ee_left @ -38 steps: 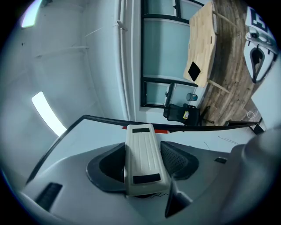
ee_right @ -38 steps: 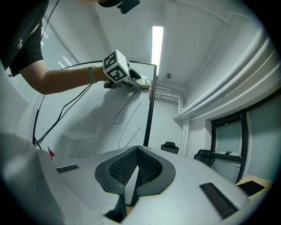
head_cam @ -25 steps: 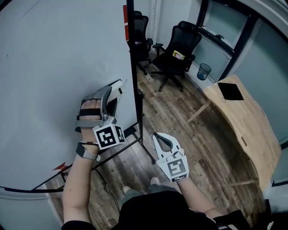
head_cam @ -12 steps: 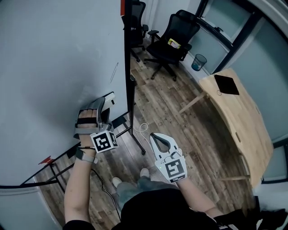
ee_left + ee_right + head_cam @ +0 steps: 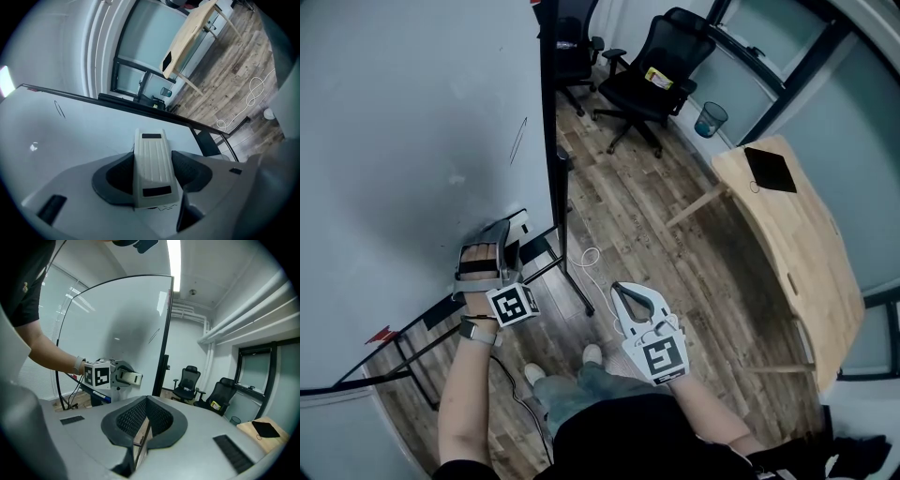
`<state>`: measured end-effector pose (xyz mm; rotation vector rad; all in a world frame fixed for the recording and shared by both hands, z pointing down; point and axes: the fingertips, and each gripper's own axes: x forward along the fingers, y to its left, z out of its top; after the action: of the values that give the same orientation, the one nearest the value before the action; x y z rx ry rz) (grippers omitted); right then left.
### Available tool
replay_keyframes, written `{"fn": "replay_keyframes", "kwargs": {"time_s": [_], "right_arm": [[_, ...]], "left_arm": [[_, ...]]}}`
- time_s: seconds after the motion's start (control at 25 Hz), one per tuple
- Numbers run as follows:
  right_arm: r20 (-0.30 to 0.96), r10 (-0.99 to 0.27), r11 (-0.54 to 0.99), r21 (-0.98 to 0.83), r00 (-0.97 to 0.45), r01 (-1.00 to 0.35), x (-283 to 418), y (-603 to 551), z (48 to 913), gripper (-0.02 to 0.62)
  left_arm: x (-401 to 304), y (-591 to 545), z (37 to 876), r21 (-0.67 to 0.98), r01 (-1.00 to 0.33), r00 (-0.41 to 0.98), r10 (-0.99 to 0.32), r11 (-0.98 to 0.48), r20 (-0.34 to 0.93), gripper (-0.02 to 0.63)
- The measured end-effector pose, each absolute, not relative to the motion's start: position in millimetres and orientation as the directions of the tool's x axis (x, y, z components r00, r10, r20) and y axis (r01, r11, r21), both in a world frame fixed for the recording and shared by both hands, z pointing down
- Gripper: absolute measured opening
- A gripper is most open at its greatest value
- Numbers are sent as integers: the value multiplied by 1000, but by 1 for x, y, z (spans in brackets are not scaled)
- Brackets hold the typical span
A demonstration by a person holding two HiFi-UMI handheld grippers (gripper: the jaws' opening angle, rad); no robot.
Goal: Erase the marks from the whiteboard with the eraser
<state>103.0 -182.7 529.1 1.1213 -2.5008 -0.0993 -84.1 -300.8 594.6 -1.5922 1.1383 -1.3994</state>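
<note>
White ribbed plastic, the one eraser [image 5: 152, 168] sits clamped between the two jaws of the left gripper [image 5: 508, 232], with a dark pad pressed to each of its long sides. It lies against the whiteboard [image 5: 403, 122], low down and close to the board's black edge. I can make out two marks on the board: one thin slanted pen stroke [image 5: 517, 141] well above the eraser, and one small wavy scribble [image 5: 160, 206] just under the eraser's near end.

The right gripper [image 5: 636, 292] hangs apart from the board, out over the wooden floor [image 5: 637, 216]. Its jaws are pressed together with nothing between them.

One loop of white cable [image 5: 586, 257] lies on the floor by the board's stand. Farther back stand two black office chairs, one [image 5: 661, 75] in the open and one [image 5: 570, 37] partly behind the board's edge. One small blue bin [image 5: 708, 119] stands near the first chair. To the right is one pale wooden table [image 5: 797, 253] with one flat black thing [image 5: 771, 169] lying on it.
</note>
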Motion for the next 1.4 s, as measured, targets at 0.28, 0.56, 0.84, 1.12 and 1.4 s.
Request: {"fn": "replay_keyframes", "kwargs": {"time_s": [0.28,0.56,0.84,1.12,1.4], "right_arm": [[314,-733,672,198,-603,-714,111,-192,527,28],[280,-734,674,185,-619,-715,115,-201,512,28],[239,-733,677,175,-636,-715,115,-208,492,28],[172,-735,677,172,-655,-715,113,-212,458,28],[115,-735,676,188,-668,-712,109,-212,432,28]], "left_arm": [[-83,-302,588,-911,-186,7,-928,-367,372,267],[-81,-303,571,-899,-188,-15,-914,-395,404,267],[-77,-311,511,-919,-212,-29,-938,-332,346,267],[-62,-322,399,-958,-230,-26,-983,-169,180,267],[-46,-334,295,-985,-175,-17,-1000,-5,8,267]]}}
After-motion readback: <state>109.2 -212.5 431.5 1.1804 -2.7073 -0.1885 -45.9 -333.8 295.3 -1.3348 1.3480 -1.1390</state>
